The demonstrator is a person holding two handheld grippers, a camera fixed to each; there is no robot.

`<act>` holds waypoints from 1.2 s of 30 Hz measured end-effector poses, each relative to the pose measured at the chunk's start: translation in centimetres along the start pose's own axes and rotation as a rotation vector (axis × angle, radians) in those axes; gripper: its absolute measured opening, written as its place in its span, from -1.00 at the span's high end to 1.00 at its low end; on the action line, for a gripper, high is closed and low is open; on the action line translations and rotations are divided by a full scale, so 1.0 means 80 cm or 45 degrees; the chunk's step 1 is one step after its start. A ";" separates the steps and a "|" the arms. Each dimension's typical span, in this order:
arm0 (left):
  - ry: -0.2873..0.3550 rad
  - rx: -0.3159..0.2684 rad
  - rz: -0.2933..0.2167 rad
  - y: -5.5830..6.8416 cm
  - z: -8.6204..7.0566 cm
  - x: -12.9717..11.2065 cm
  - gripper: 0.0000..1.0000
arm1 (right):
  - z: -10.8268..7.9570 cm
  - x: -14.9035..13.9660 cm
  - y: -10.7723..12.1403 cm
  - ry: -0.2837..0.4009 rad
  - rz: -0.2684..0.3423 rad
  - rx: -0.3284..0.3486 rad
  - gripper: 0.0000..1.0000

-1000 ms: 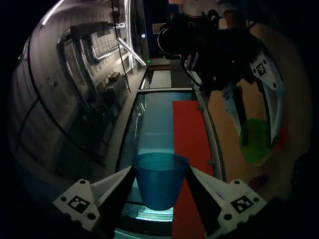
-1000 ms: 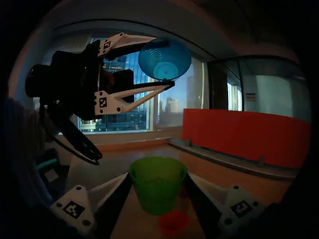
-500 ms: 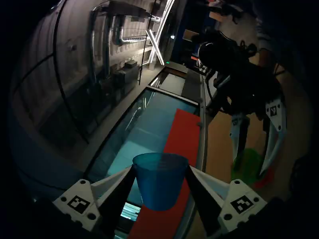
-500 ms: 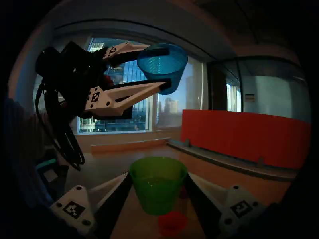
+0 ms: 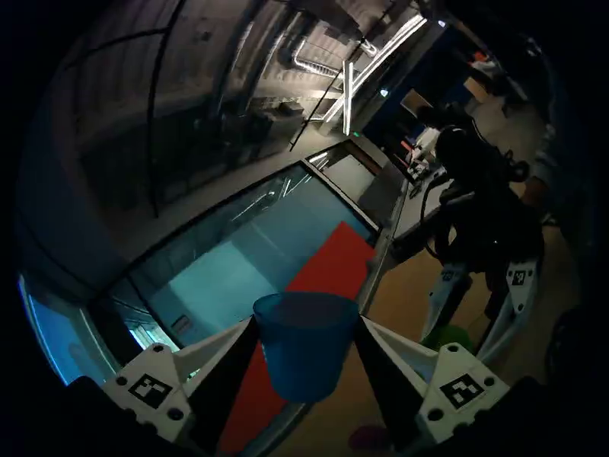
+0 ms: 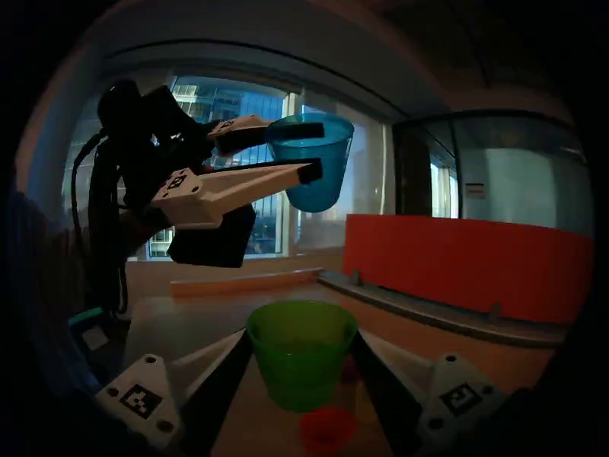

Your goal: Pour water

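Observation:
In the left gripper view my left gripper (image 5: 304,358) is shut on a blue plastic cup (image 5: 305,352). The right gripper view shows that same blue cup (image 6: 312,171) held high at upper left, nearly upright, between the left gripper's fingers (image 6: 243,179). My right gripper (image 6: 302,358) is shut on a green translucent cup (image 6: 301,352) low over the wooden table (image 6: 205,320). The green cup (image 5: 449,337) also appears small at lower right in the left gripper view, between the right gripper's fingers (image 5: 514,308).
A small red cup or lid (image 6: 327,426) sits on the table just below the green cup. An orange-red panel (image 6: 472,259) runs along the right behind a metal rail. Large windows (image 6: 228,190) stand behind the table. A dark bundle of cables (image 6: 106,221) hangs at left.
The left gripper has rotated the blue cup back from tipped toward upright and lowered it slightly. The green cup and right gripper have stayed in place.

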State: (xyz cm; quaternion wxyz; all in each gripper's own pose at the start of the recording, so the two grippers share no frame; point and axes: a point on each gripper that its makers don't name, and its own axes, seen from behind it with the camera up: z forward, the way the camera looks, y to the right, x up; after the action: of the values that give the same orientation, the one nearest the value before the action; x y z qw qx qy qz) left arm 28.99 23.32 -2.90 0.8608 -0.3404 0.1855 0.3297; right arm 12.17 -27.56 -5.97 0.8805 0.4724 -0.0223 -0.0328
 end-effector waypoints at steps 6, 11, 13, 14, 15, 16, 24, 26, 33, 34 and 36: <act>0.009 -0.014 -0.237 -0.001 -0.003 -0.009 -0.72 | -0.002 0.003 0.002 0.006 0.001 -0.009 -0.81; -0.014 -0.017 -0.447 -0.001 -0.002 -0.028 -0.72 | -0.005 0.008 0.002 0.012 0.003 -0.013 -0.81; -0.016 -0.022 -0.528 -0.001 -0.001 -0.033 -0.72 | -0.006 0.010 0.002 0.015 0.002 -0.014 -0.81; -0.015 -0.025 -0.574 -0.001 0.000 -0.035 -0.72 | -0.006 0.010 0.002 0.016 0.001 -0.014 -0.82; -0.013 -0.027 -0.607 -0.001 0.001 -0.037 -0.72 | -0.007 0.011 0.001 0.017 0.000 -0.015 -0.81; -0.011 -0.027 -0.636 -0.001 0.001 -0.039 -0.72 | -0.007 0.011 0.002 0.017 0.000 -0.015 -0.81; -0.020 -0.024 -0.745 -0.004 0.002 -0.052 -0.72 | -0.006 0.010 0.003 0.020 0.004 -0.017 -0.81; -0.029 -0.025 -0.755 -0.002 0.002 -0.056 -0.72 | -0.006 0.009 0.003 0.020 0.006 -0.018 -0.81; -0.060 -0.013 -0.769 0.000 -0.005 -0.076 -0.72 | -0.009 0.009 0.010 0.011 0.003 -0.033 -0.81; -0.065 -0.012 -0.772 0.001 -0.007 -0.080 -0.72 | -0.011 0.009 0.012 0.010 0.003 -0.037 -0.81; -0.076 -0.010 -0.780 0.004 -0.010 -0.088 -0.72 | -0.014 0.009 0.016 0.006 0.003 -0.047 -0.82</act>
State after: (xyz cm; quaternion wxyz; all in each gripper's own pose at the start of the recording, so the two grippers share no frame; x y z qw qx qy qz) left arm 23.69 19.81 0.21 0.9240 -0.3738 0.0477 0.0655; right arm 12.98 -25.99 -5.52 0.8891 0.4562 -0.0203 -0.0311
